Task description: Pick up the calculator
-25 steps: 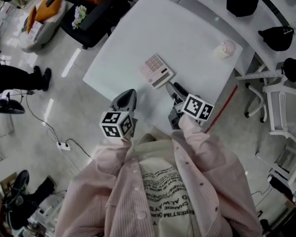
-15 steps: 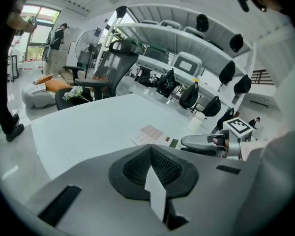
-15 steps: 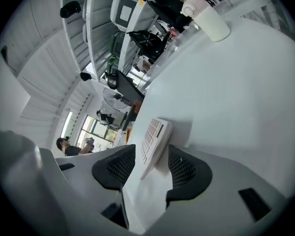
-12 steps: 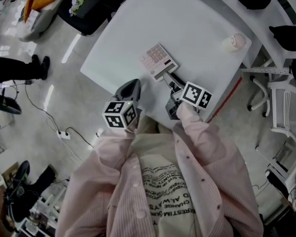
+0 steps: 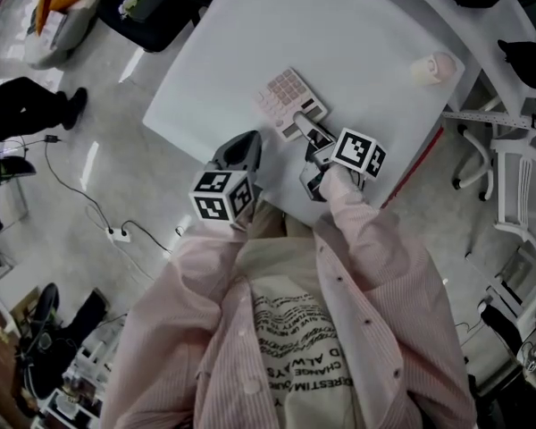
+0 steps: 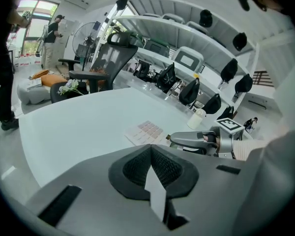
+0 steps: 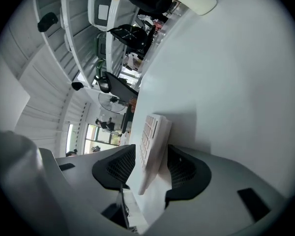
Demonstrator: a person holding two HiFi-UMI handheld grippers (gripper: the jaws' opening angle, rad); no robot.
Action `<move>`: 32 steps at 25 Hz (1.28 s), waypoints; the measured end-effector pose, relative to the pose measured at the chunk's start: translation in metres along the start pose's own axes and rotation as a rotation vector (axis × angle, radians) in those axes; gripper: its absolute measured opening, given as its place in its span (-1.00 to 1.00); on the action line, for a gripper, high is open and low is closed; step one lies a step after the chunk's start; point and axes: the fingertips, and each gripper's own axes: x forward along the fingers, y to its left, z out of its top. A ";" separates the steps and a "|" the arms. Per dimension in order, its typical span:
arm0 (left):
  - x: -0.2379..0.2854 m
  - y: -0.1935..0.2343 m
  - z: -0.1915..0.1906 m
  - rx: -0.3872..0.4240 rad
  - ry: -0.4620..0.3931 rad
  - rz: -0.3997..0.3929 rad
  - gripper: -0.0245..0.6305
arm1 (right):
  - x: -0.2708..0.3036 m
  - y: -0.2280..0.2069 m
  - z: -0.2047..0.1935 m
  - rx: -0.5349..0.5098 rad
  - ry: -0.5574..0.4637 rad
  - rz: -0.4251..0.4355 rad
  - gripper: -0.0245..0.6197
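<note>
Along the near edge of the white worktop, about midway between its corners, lies the calculator. Its long axis runs from that near edge in toward the middle of the worktop, a little askew. The pink key field sits at the inward end and the plain end points back at the person.

The right gripper is turned on its side and has that plain end between its jaws. In the right gripper view the calculator stands edge-on between the two dark pads with the keys facing left. The jaws are closed in on its thickness, and the gripped end is tipped slightly off the surface, with a shadow behind it.

The left gripper hangs just beside the right one, over the same near edge and apart from the calculator. Its jaws are pressed together with nothing between them — the left gripper view shows the pads meeting in a narrow seam.

A pale cup stands near the right corner, well apart from both grippers.
</note>
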 end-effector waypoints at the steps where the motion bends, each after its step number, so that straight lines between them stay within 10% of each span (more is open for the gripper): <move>1: 0.001 0.000 0.000 0.003 0.008 -0.006 -0.92 | 0.002 -0.001 0.000 0.013 0.004 0.003 -0.32; 32: -0.005 0.006 0.015 0.056 0.005 -0.062 -0.92 | -0.005 0.008 0.003 0.137 -0.055 0.014 -0.68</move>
